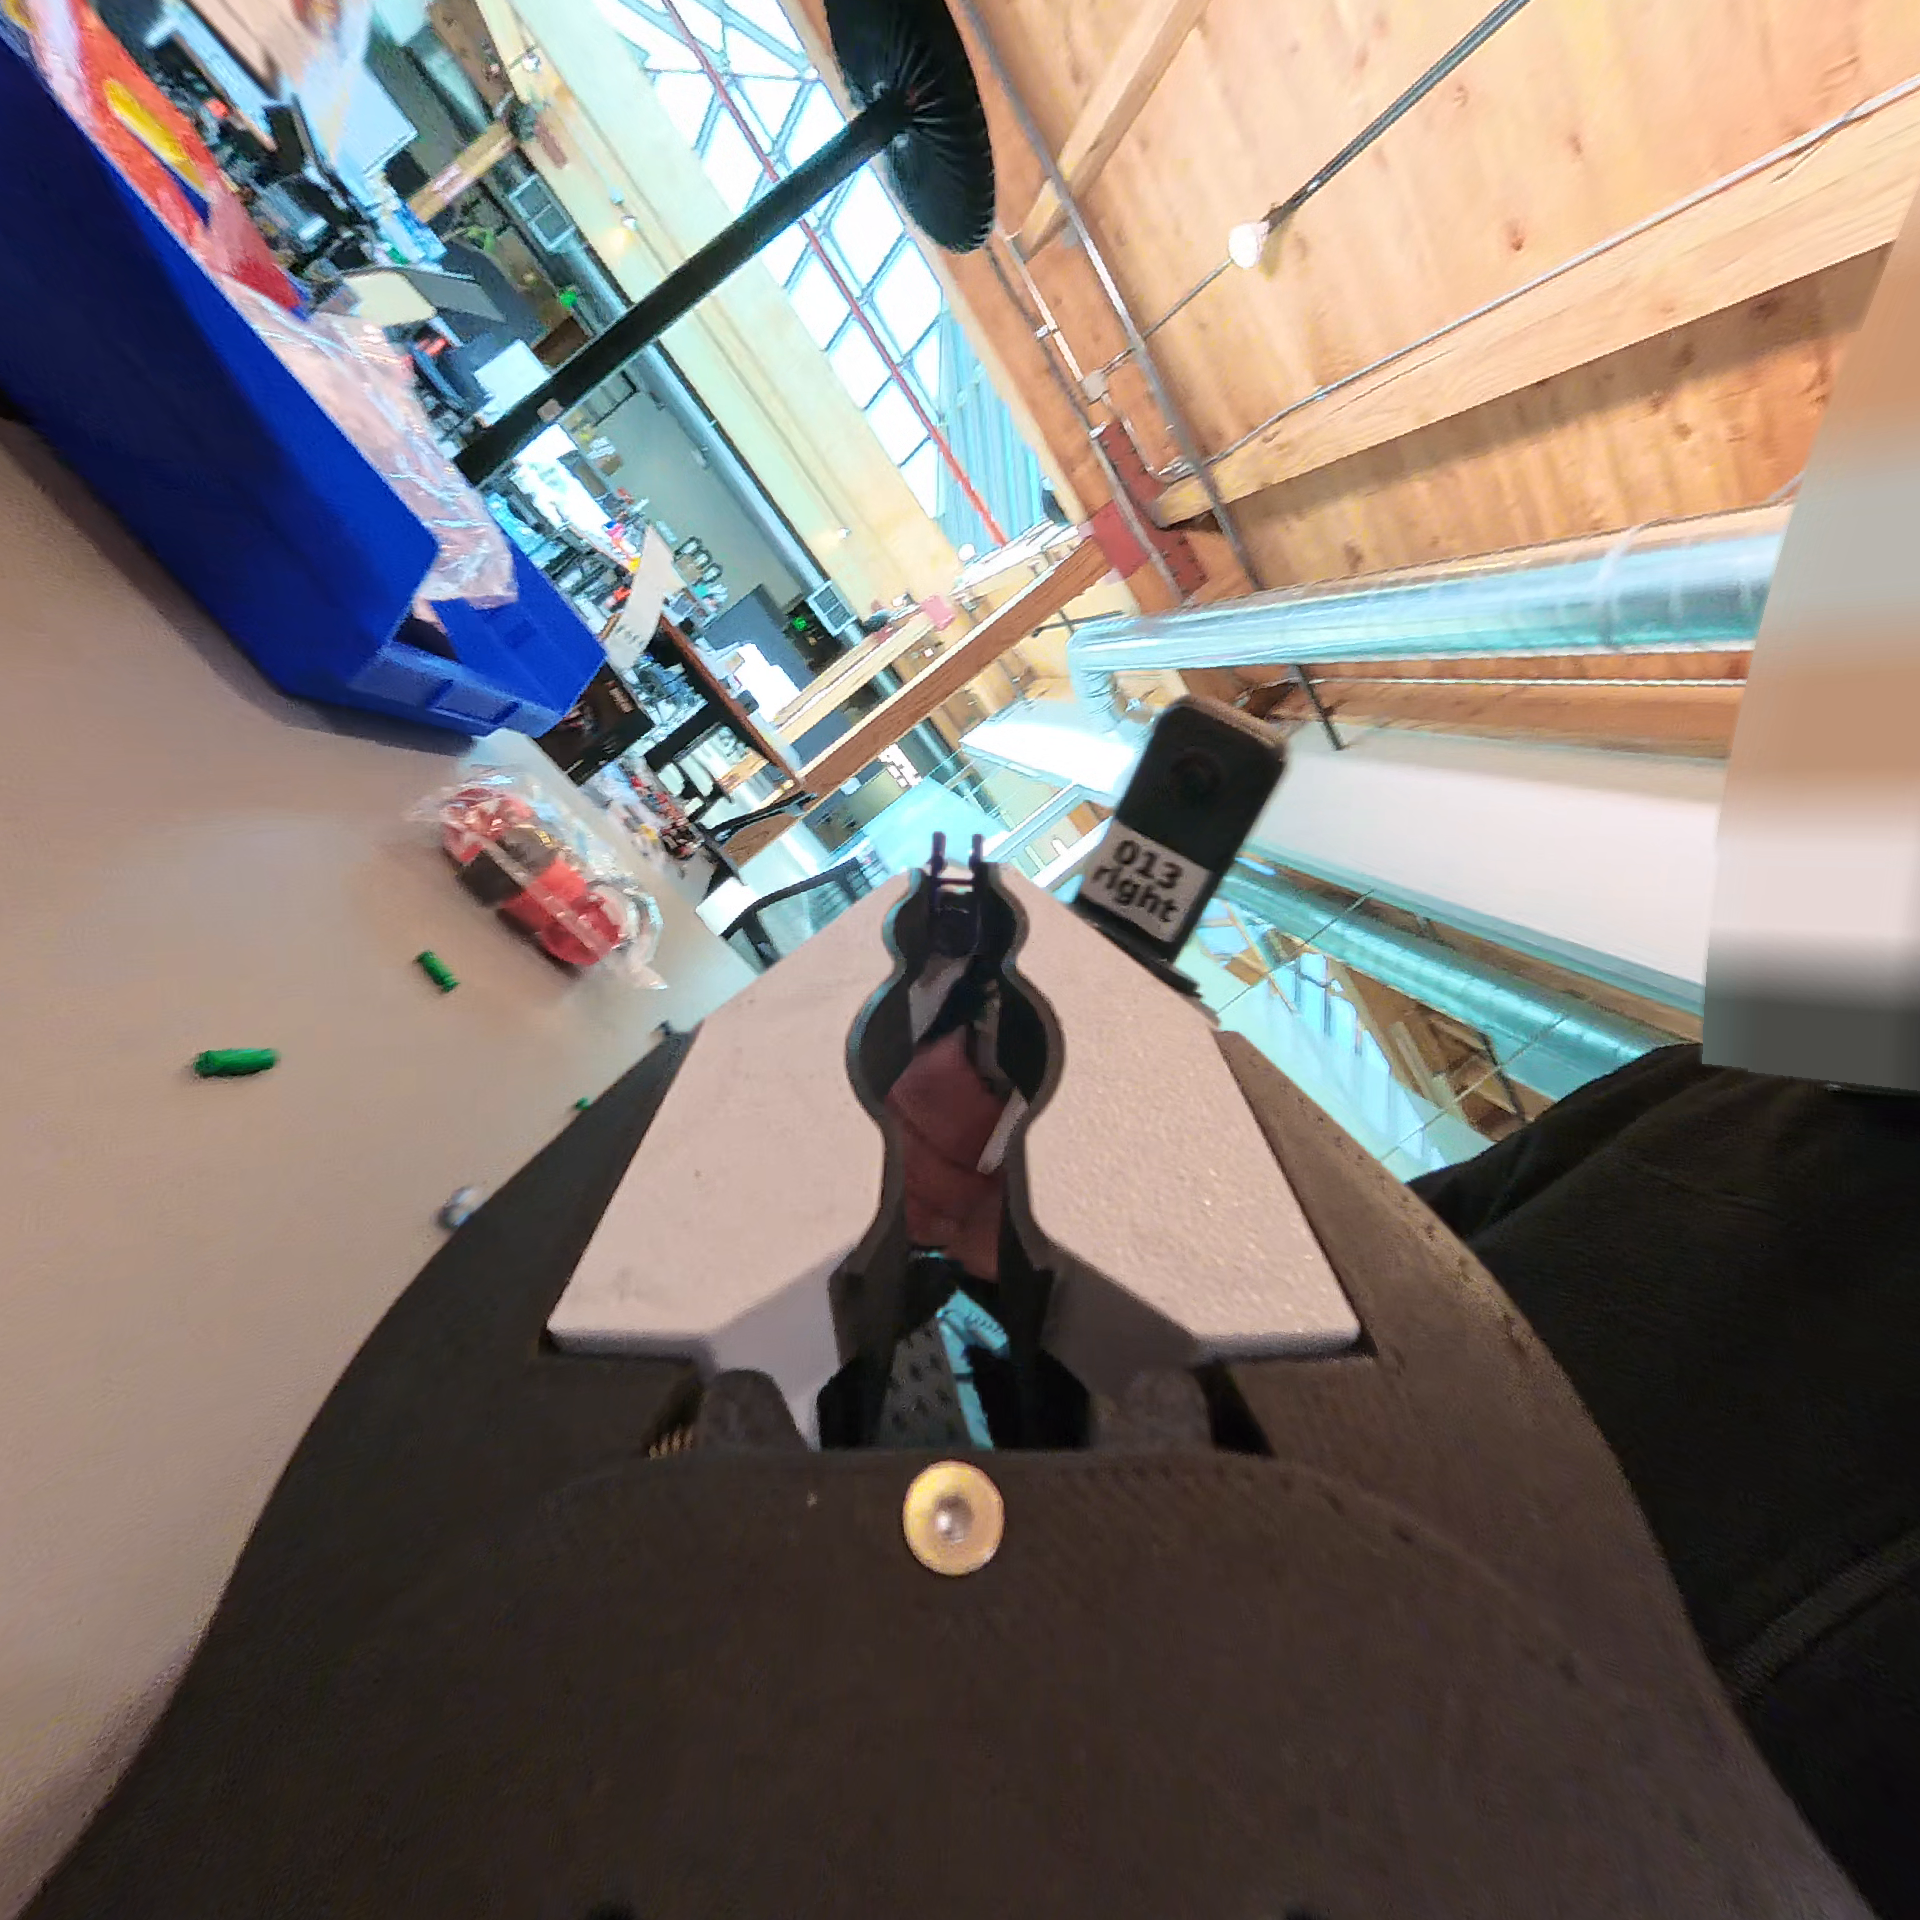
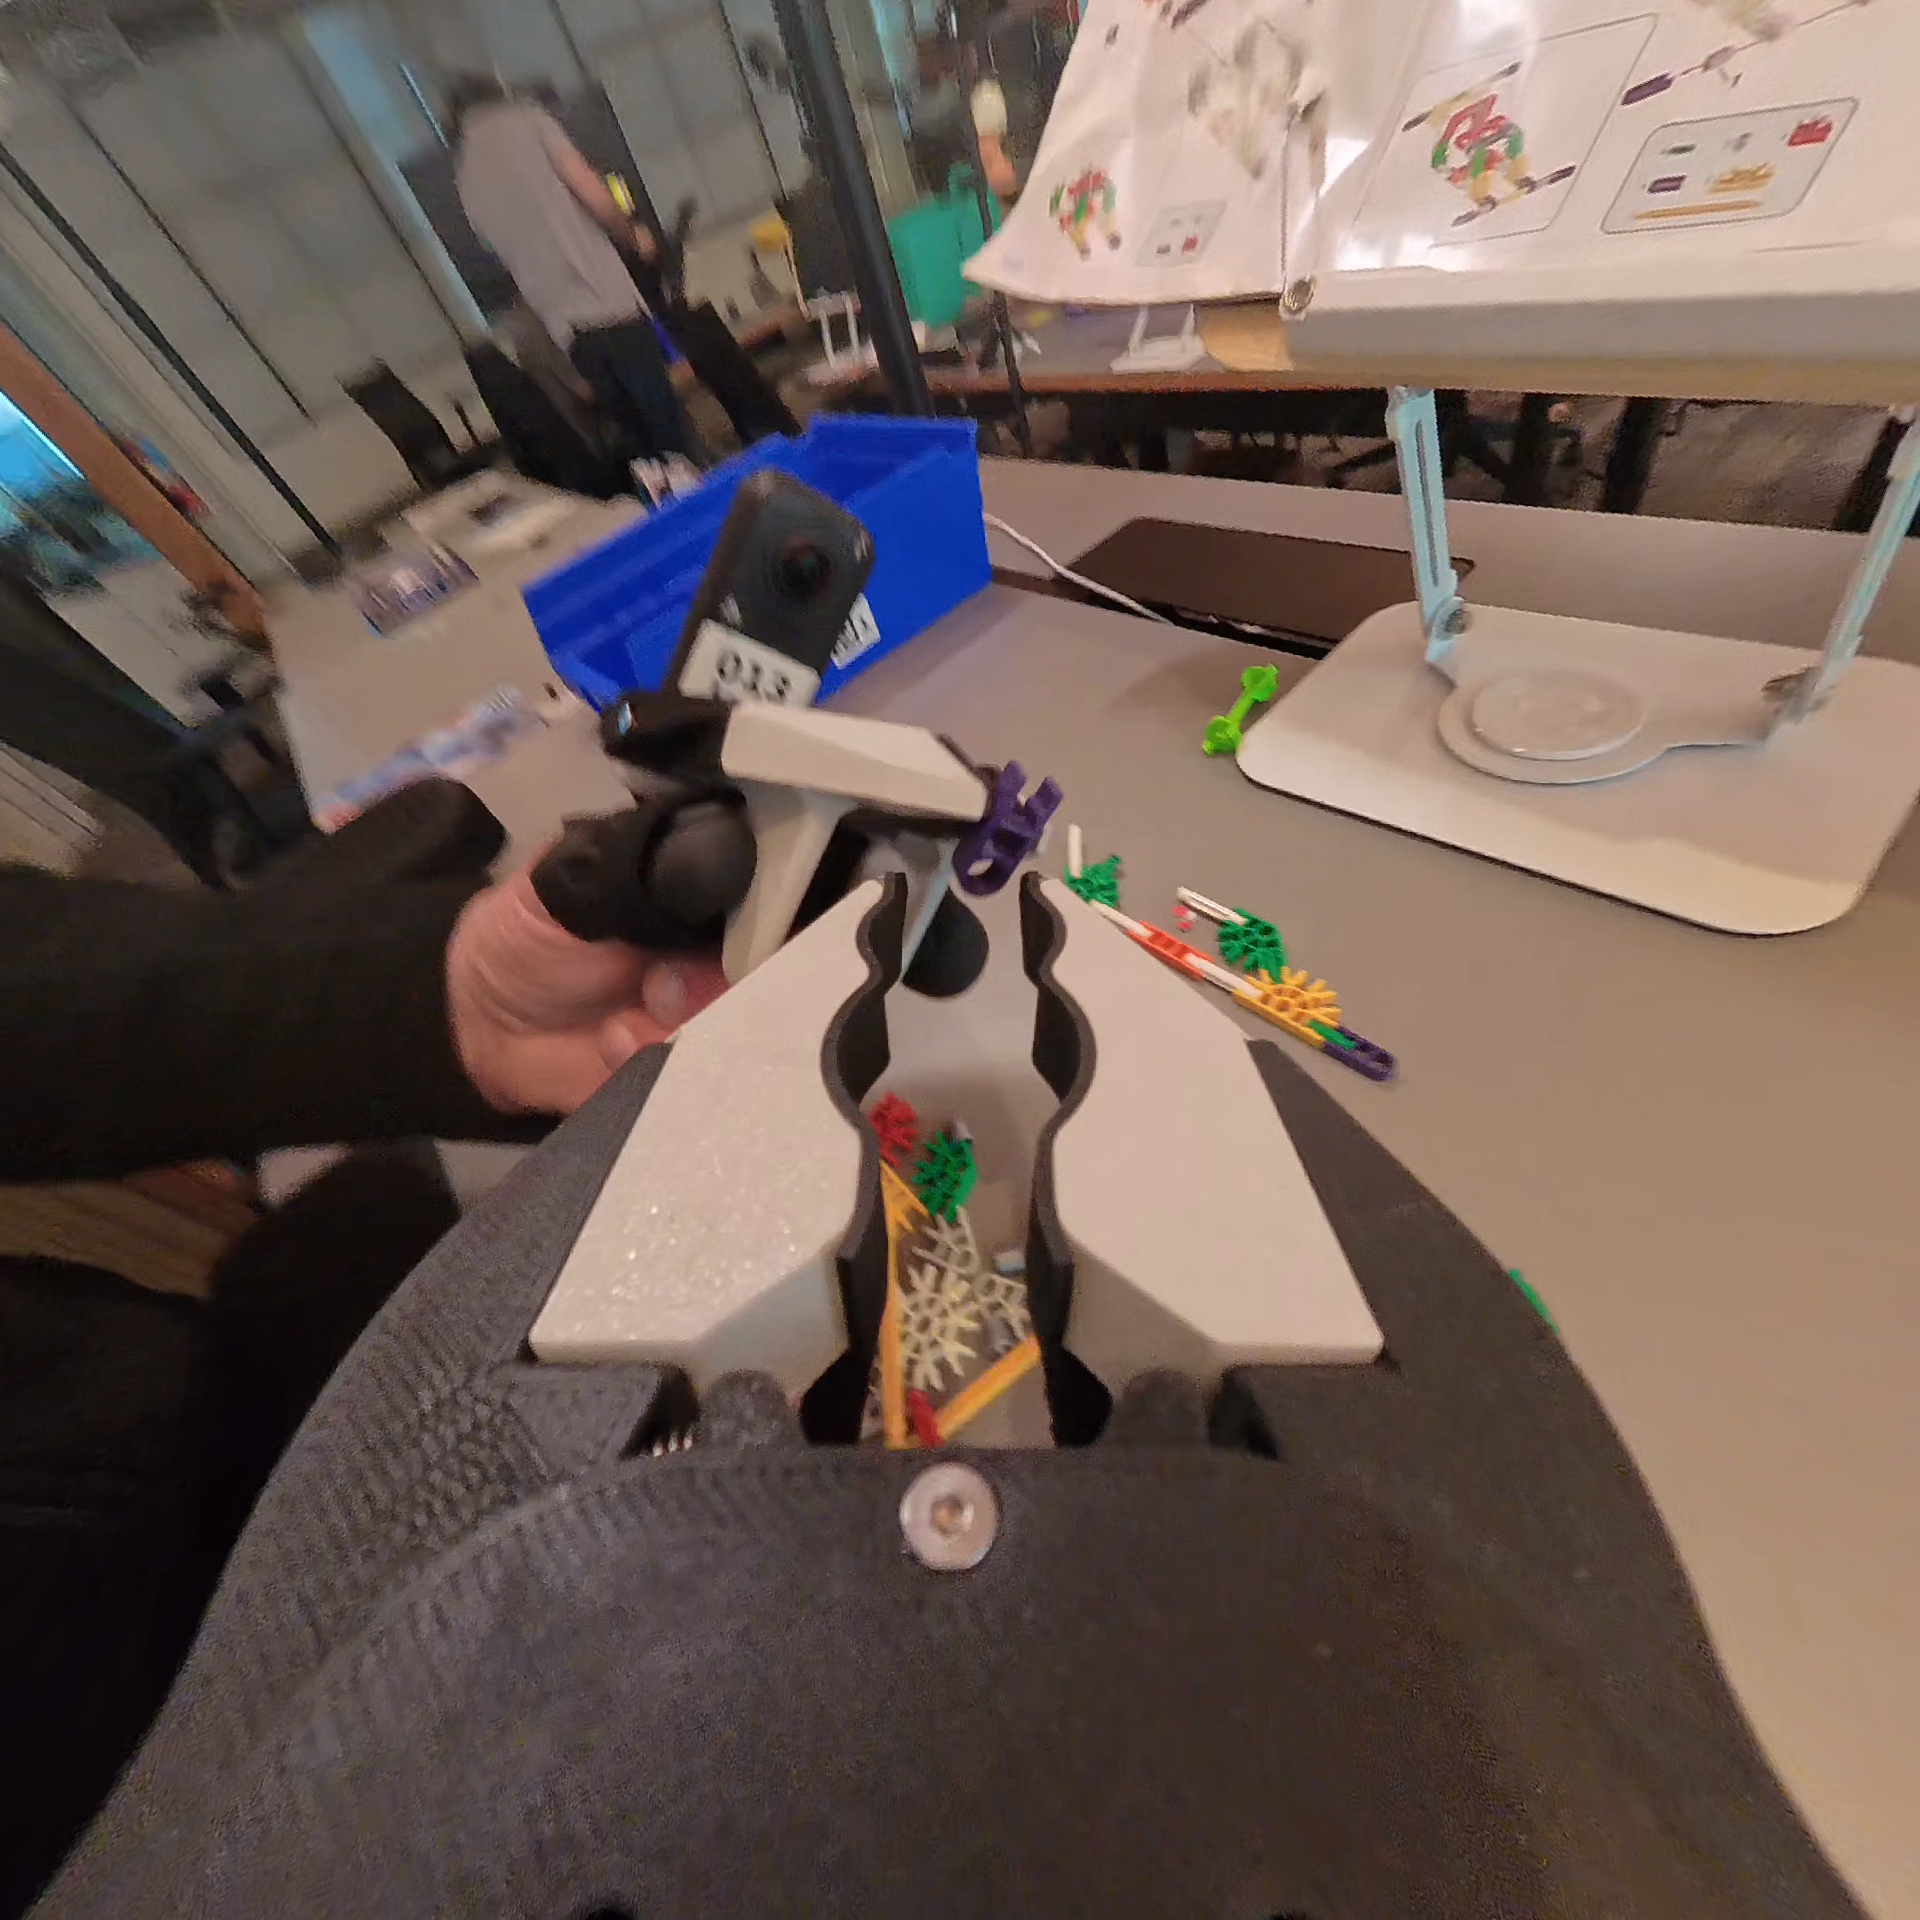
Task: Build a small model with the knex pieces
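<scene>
In the left wrist view my left gripper [image 1: 956,894] is shut on a small purple connector [image 1: 956,857] that sticks out past its tips. The right wrist view shows the same gripper [image 2: 977,805] from the side, raised in a hand with a black sleeve and holding the purple connector [image 2: 1008,826]. My right gripper [image 2: 961,896] is open and empty, its tips just below that connector. A chain of rods and green, yellow and purple connectors [image 2: 1242,966] lies on the grey table [image 2: 1558,1195]. More loose pieces [image 2: 940,1247] lie under my right fingers.
A blue bin [image 2: 914,520] stands at the back of the table and shows in the left wrist view [image 1: 208,416]. A grey stand [image 2: 1558,769] holds a picture sheet [image 2: 1455,135]. A green rod piece [image 2: 1242,707], a bag of red pieces [image 1: 540,883] and green rods [image 1: 237,1062] lie about. People stand in the background. The grippers are tip to tip, or close to it.
</scene>
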The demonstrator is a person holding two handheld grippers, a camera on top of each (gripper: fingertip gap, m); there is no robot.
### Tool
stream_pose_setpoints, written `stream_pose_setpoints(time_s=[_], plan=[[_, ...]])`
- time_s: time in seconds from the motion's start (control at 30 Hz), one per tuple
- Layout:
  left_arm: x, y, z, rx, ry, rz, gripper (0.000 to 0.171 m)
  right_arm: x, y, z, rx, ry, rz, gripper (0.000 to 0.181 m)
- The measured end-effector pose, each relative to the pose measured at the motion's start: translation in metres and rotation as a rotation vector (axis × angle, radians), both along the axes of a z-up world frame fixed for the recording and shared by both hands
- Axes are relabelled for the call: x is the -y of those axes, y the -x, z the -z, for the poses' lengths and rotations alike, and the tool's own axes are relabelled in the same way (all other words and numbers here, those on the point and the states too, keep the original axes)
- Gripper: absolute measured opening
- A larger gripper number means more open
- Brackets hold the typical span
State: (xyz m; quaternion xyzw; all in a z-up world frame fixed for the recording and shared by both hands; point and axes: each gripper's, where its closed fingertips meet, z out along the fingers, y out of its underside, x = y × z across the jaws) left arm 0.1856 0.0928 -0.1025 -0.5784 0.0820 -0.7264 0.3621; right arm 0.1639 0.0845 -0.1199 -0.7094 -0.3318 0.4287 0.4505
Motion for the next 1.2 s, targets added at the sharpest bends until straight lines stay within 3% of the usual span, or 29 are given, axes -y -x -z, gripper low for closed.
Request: stream_pose_setpoints(time_s=[0.2,0.37,0.47,0.6,0.83,0.97,1.2], plan=[[0.007,-0.002,-0.01,0.08,-0.04,-0.024,0.006,0.006,-0.005,-0.014,-0.261,0.199,-0.069,0.006],[0.01,-0.002,-0.001,0.043,-0.03,-0.042,0.007,0.011,-0.007,-0.005,-0.197,0.198,-0.122,0.006],[0.003,0.012,0.016,-0.101,-0.03,-0.132,0.012,0.008,-0.01,0.022,0.005,0.186,-0.214,0.006],[0.005,0.039,0.045,-0.375,-0.09,-0.198,0.017,-0.012,-0.028,0.083,0.493,0.061,-0.367,0.006],[0.011,0.077,0.082,-0.571,-0.008,-0.254,0.018,-0.04,-0.034,0.144,1.059,-0.175,-0.756,0.006],[0.018,0.085,0.091,-0.618,0.005,-0.256,0.019,-0.038,-0.031,0.165,1.178,-0.172,-0.919,0.006],[0.025,0.09,0.104,-0.721,-0.011,-0.21,0.022,-0.038,-0.031,0.17,1.28,-0.159,-0.972,0.012]])
